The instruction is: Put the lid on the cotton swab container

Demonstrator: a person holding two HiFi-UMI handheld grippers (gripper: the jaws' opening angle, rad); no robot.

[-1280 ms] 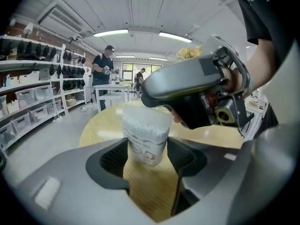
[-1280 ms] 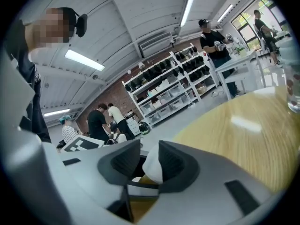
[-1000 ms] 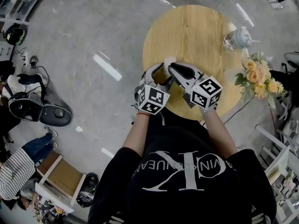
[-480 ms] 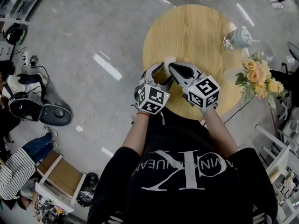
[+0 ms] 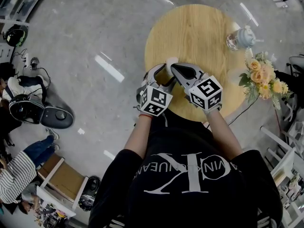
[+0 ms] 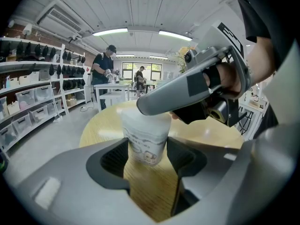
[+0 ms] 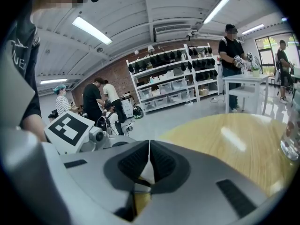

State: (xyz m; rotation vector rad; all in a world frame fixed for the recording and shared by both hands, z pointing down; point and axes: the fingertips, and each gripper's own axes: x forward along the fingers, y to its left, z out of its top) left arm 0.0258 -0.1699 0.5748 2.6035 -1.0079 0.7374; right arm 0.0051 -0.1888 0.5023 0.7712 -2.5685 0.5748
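Observation:
The cotton swab container point(image 6: 144, 139), a white tub with a printed label, stands on the round wooden table point(image 5: 199, 27) near its front edge. My left gripper point(image 6: 146, 156) is shut on it, with both pads against its sides. In the head view the container point(image 5: 171, 62) shows just past both grippers. My right gripper point(image 6: 140, 108) reaches in from the right and lies across the tub's top with its jaws shut. In the right gripper view a white sliver shows under the shut right gripper point(image 7: 149, 161). I cannot tell if that sliver is the lid.
A glass jar point(image 5: 239, 38) stands at the table's far right edge, with a bouquet of flowers point(image 5: 261, 77) beside the table. People point(image 6: 105, 74) work at white tables and storage shelves point(image 7: 168, 83) in the room. White chairs point(image 5: 280, 151) stand to my right.
The right gripper's marker cube has shifted slightly to the left. The left gripper and the container have not moved.

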